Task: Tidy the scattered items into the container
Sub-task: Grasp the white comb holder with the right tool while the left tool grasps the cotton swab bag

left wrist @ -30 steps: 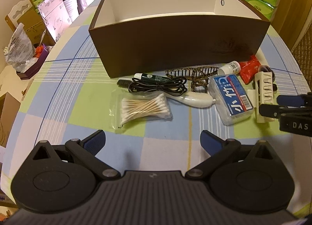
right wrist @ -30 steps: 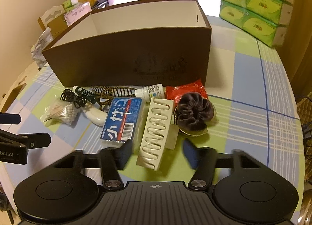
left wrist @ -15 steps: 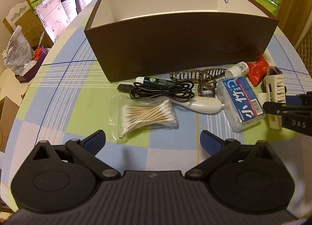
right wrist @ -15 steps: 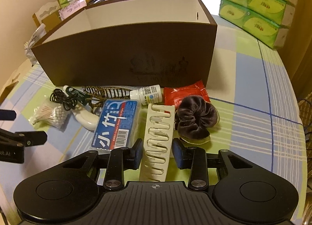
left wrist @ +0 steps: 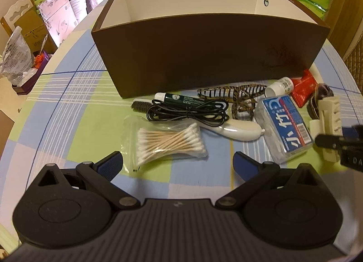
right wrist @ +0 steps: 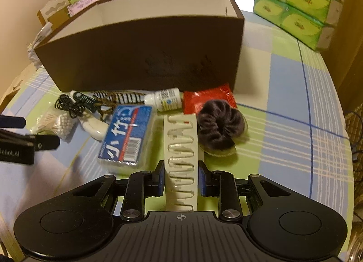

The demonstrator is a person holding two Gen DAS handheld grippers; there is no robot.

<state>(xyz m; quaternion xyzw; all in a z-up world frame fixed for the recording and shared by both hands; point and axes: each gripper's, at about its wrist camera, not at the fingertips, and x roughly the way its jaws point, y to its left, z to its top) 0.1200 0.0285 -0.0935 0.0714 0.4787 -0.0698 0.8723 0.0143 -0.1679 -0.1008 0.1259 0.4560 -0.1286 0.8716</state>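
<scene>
Now that the right gripper [right wrist: 180, 181] has been clamped onto the comb [right wrist: 180, 148] between its fingers, the first lift toward the box [right wrist: 145, 55] can be judged ready, while the left gripper [left wrist: 178, 162] is held spread wide before the swabs [left wrist: 169, 142]

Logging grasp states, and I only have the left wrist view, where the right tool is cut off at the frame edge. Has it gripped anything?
Observer: Yes. In the right wrist view the right tool is shut on the cream slotted plastic rack, with one pad on each long side near its close end.
Operator: What is the dark thing half hidden behind that rack?
Observer: A dark brown velvet scrunchie. It lies just right of the rack, in front of the red foil packet.
</scene>
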